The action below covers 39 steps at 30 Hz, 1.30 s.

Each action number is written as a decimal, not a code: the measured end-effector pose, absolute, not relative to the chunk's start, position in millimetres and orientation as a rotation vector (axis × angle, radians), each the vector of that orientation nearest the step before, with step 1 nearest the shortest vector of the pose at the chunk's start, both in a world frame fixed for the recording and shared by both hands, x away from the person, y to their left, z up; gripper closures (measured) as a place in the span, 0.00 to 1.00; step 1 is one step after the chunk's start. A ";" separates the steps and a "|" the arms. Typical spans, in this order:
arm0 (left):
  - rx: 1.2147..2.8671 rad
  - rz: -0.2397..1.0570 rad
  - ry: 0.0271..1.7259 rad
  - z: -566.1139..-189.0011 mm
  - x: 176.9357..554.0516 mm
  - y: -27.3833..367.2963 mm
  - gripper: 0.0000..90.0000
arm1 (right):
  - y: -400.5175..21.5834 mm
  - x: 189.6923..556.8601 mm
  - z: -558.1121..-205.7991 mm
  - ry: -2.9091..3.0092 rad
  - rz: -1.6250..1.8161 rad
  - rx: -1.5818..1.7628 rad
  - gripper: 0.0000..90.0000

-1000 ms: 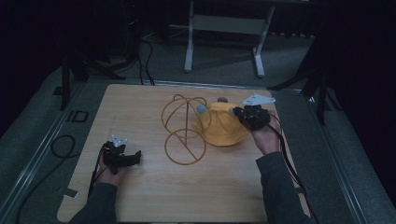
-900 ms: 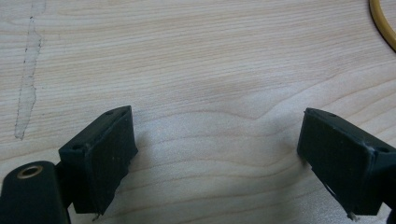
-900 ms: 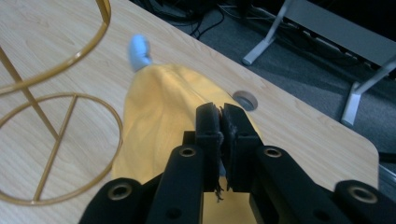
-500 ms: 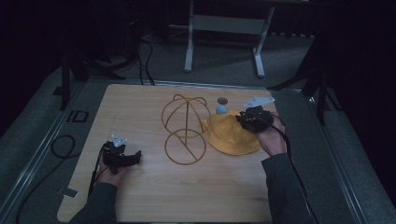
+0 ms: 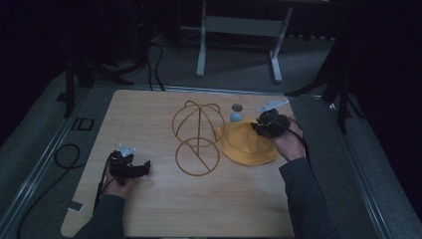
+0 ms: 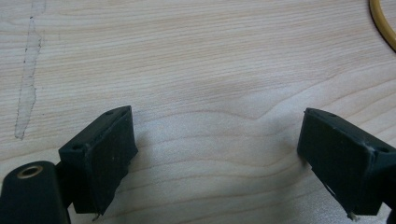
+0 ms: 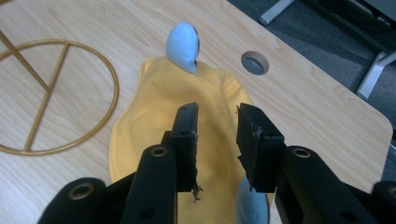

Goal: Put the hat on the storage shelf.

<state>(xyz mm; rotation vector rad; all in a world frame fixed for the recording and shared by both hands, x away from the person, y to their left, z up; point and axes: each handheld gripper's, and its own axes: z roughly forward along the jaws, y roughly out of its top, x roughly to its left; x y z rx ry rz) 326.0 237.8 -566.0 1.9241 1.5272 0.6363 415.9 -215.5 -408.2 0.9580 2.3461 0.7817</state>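
High view: yellow hat [image 5: 247,144] lies flat on the wooden table [image 5: 149,114], touching the gold wire hat stand [image 5: 197,135] on its right side. Right gripper [image 5: 269,124] hovers over the hat's far right edge; a small pale blue object [image 5: 236,117] sits just beyond the brim, near a round hole [image 5: 237,107] in the table. Left gripper [image 5: 130,167] rests low at the near left, well apart from the stand.

Left gripper view: jaws wide apart over bare wood, nothing between them; a sliver of the stand's base ring [image 6: 383,23] is cut off at the corner.

Right gripper view: jaws slightly apart above the hat's cloth, holding nothing that I can see. Likely step is pinching the hat; best to take a fold near the crown, clear of the blue piece [image 7: 183,47]. A second bluish shape at the bottom edge is half hidden by the jaws; can't identify it.
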 end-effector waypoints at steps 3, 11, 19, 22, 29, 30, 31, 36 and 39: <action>1.924 0.636 1.528 -566.0 325.9 237.7 0.13 | -214.4 419.7 -407.5 2.363 0.748 0.954 0.74; 1.921 0.637 1.528 -566.0 326.0 237.6 0.13 | -209.7 429.6 -402.2 2.421 0.693 0.917 0.72; 1.924 0.636 1.527 -565.9 326.0 237.7 0.13 | -204.6 437.4 -398.7 2.482 0.621 0.868 0.70; 1.924 0.636 1.527 -565.9 326.0 237.8 0.13 | -202.9 438.5 -397.9 2.495 0.610 0.849 0.68; 1.924 0.636 1.527 -565.9 325.9 237.8 0.13 | -194.7 449.5 -402.1 2.551 0.529 0.823 0.58; 1.924 0.636 1.528 -565.9 325.9 237.7 0.13 | -194.0 451.3 -402.5 2.552 0.517 0.826 0.56; 1.924 0.636 1.528 -566.0 326.0 237.8 0.13 | -193.3 453.1 -402.9 2.559 0.507 0.826 0.54; 1.924 0.636 1.527 -565.9 325.9 237.8 0.13 | -190.5 461.0 -408.0 2.600 0.447 0.838 0.46; 1.924 0.636 1.527 -565.9 325.9 237.8 0.13 | -188.1 464.4 -411.9 2.619 0.409 0.829 0.43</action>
